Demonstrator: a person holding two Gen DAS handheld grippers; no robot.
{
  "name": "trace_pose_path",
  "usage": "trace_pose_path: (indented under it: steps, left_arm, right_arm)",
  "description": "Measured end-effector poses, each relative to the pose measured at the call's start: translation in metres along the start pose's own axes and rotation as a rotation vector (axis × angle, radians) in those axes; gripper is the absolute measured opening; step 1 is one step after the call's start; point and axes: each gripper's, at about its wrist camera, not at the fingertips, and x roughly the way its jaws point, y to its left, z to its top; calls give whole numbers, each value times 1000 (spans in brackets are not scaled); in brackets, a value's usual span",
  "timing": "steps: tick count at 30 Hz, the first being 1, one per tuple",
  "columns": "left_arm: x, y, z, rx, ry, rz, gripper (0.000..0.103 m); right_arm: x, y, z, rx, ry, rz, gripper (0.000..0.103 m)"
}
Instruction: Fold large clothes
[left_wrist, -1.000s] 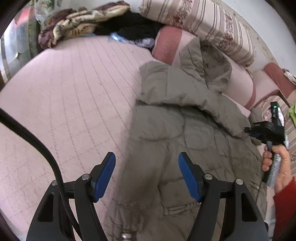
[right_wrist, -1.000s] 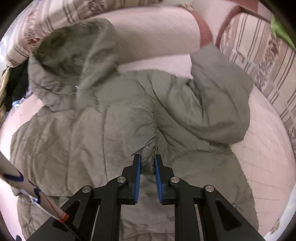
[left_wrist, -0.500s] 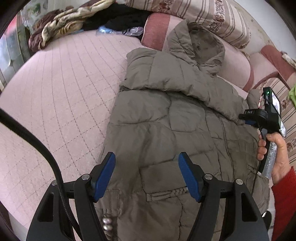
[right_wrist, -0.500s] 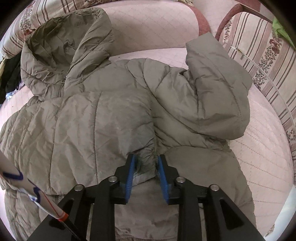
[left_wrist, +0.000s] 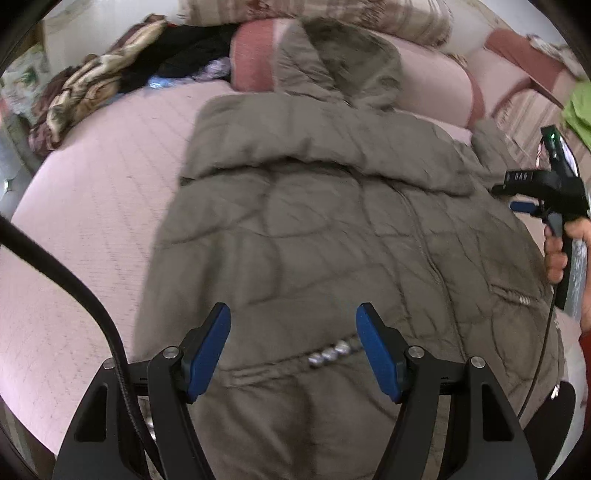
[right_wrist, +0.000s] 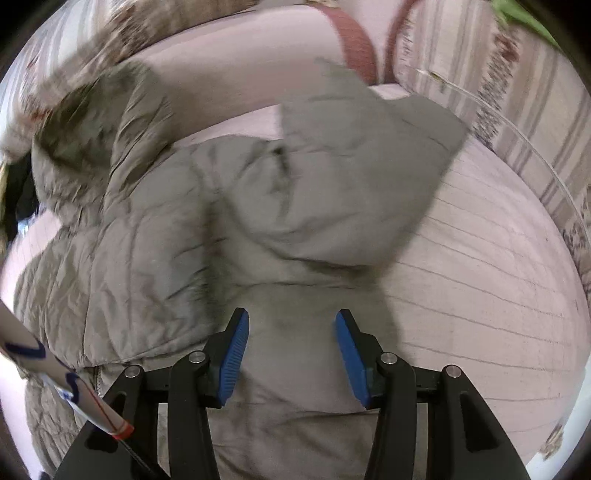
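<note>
Black-armed left hand-held gripper (left_wrist: 293, 347) and right hand-held gripper (right_wrist: 290, 356) with blue ribbed pads, silver screws, a black cable; bare-skinned hand (left_wrist: 557, 247), red sleeve.

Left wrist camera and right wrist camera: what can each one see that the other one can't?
Only the left wrist view shows the heap of brown and black clothes, the person's right hand and silver snap buttons. Only the right wrist view shows the coat's sleeve folded across itself. Both show the grey-green puffy hooded coat on the pink quilted bed cover, and an open hand-held gripper: left, right.
</note>
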Motion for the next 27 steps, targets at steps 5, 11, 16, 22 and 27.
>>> trace_pose_path:
  steps: [5, 11, 16, 22, 27]
  left_arm:
    - [14, -22, -7, 31, 117, -28, 69]
    - [21, -41, -10, 75, 141, -5, 69]
    - [32, -45, -7, 74, 150, 19, 70]
    - [42, -45, -8, 75, 134, 45, 77]
    - [52, -52, -7, 86, 101, 79, 85]
  right_arm:
    - [1, -50, 12, 71, -5, -35, 54]
    - [18, -104, 25, 179, 8, -24, 55]
    - [33, -129, 40, 239, 3, 14, 58]
    - [48, -150, 62, 318, -18, 60, 60]
    - [65, -166, 84, 395, -25, 88, 60]
